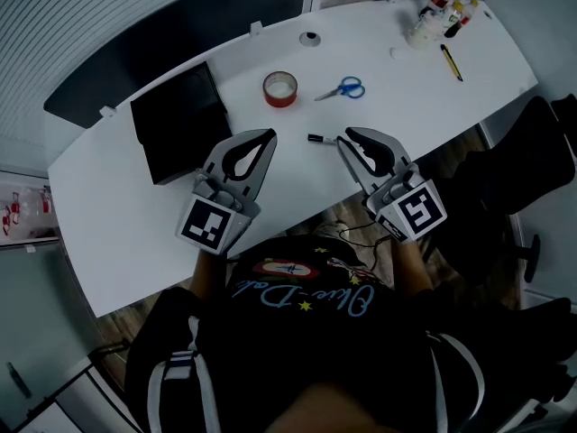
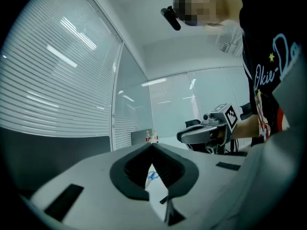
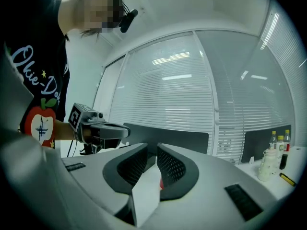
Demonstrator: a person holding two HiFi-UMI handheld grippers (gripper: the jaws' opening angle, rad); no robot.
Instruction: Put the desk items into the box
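Left gripper [image 1: 270, 134] low over the near part of the white desk [image 1: 117, 206], jaws closed tip to tip, nothing between them. Right gripper [image 1: 346, 135] beside it, jaws nearly together, with only a narrow slit at the tips and nothing in it. Black marker [image 1: 319, 138] flat on the desk between the two sets of tips, just beside the right one, touched by neither.

Farther back, red tape roll [image 1: 280, 88] and blue scissors [image 1: 341, 89] side by side, not touching. Black box [image 1: 176, 120] to the left of the tape, near the left gripper.

Near the far edge, a small round fitting [image 1: 310, 38] in the desktop. At the far right end, a cluster of small bottles [image 1: 439, 12] with a yellow pencil [image 1: 452, 62] just beside it, well apart from both grippers.
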